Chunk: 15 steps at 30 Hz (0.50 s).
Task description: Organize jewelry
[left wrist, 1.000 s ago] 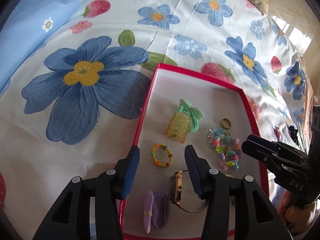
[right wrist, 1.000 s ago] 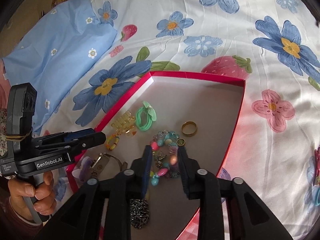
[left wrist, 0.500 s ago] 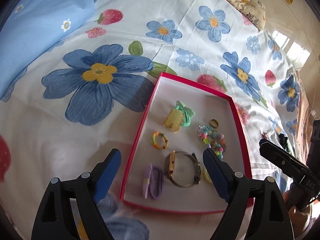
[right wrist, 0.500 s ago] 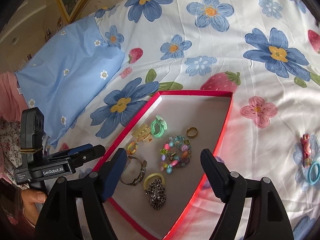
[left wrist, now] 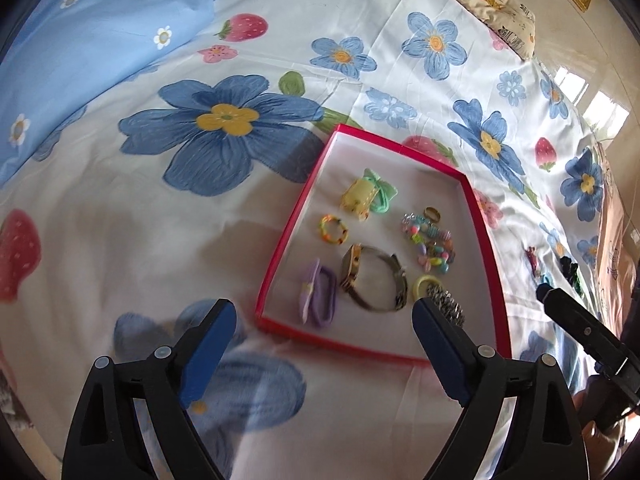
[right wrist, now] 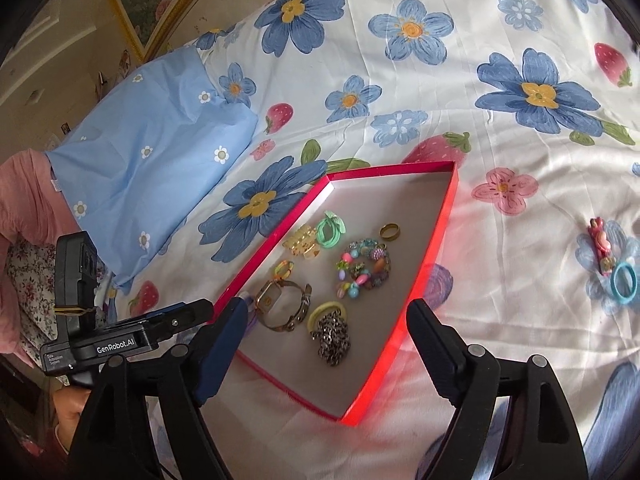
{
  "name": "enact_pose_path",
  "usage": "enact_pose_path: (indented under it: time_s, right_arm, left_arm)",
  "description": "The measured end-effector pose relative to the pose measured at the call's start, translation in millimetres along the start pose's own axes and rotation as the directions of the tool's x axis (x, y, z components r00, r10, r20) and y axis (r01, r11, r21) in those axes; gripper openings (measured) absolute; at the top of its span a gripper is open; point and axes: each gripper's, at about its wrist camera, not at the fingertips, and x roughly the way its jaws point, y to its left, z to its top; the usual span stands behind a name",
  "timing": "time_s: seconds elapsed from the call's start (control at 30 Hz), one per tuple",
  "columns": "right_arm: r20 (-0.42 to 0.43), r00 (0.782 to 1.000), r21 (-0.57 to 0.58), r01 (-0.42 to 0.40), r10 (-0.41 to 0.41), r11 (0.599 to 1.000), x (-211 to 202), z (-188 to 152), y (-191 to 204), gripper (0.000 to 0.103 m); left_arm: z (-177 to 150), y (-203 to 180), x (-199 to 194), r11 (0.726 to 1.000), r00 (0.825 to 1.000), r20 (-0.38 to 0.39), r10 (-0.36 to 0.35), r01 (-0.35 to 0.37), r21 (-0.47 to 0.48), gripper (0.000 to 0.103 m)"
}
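Note:
A red-rimmed box (left wrist: pixel 280 240) (right wrist: pixel 440 224) lies on the flowered bedsheet. Inside it lie a gold watch (left wrist: pixel 372 276) (right wrist: pixel 280 304), a beaded bracelet (left wrist: pixel 430 242) (right wrist: pixel 362 268), a gold ring (right wrist: pixel 389 232), a yellow claw clip (left wrist: pixel 358 196), a green hair tie (right wrist: pixel 331 232), a small beaded ring (left wrist: pixel 333 230), a purple hair tie (left wrist: pixel 318 298), a yellow hair tie (right wrist: pixel 320 312) and a metal chain (right wrist: pixel 332 340). My left gripper (left wrist: pixel 324 344) is open and empty, above the box's near edge. My right gripper (right wrist: pixel 324 344) is open and empty, above the box.
A pink hair clip (right wrist: pixel 600 248) and a blue hair tie (right wrist: pixel 625 284) lie on the sheet right of the box. A light blue pillow (right wrist: pixel 152 160) lies to the left. More small items (left wrist: pixel 568 272) lie on the sheet beyond the box.
Both grippers have opened wide and pulled back and up from the box. The watch and the beaded bracelet now lie free in the box.

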Motion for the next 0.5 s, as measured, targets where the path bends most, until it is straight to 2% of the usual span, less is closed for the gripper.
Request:
enact_pose_path:
  time_s: [0.27, 0.4, 0.47, 0.5]
  right_arm:
    - [0.035, 0.998, -0.104, 0.062, -0.059, 0.993, -23.1, -15.3, 17.2, 0.087]
    - [0.062, 0.995, -0.155, 0.090, -0.082, 0.984, -39.3, -13.7, 24.9, 0.090]
    - [0.082, 0.992, -0.185, 0.107, -0.093, 0.977, -51.8, -6.5, 32.0, 0.095]
    - [0.098, 0.990, -0.203, 0.120, -0.102, 0.972, -57.9, -2.2, 36.7, 0.101]
  left_arm:
    - [-21.8, -16.1, -29.6, 0.991, 0.995, 0.058, 0.080, -0.085, 0.107, 0.091]
    - [-25.8, -31.5, -57.8, 0.979, 0.987, 0.129, 0.092, -0.113, 0.168, 0.091]
    - [-24.7, -38.4, -75.3, 0.973, 0.979, 0.177, 0.100, -0.133, 0.189, 0.098]
    - [-24.8, -42.1, -83.5, 0.970, 0.974, 0.203, 0.102, -0.143, 0.195, 0.102]
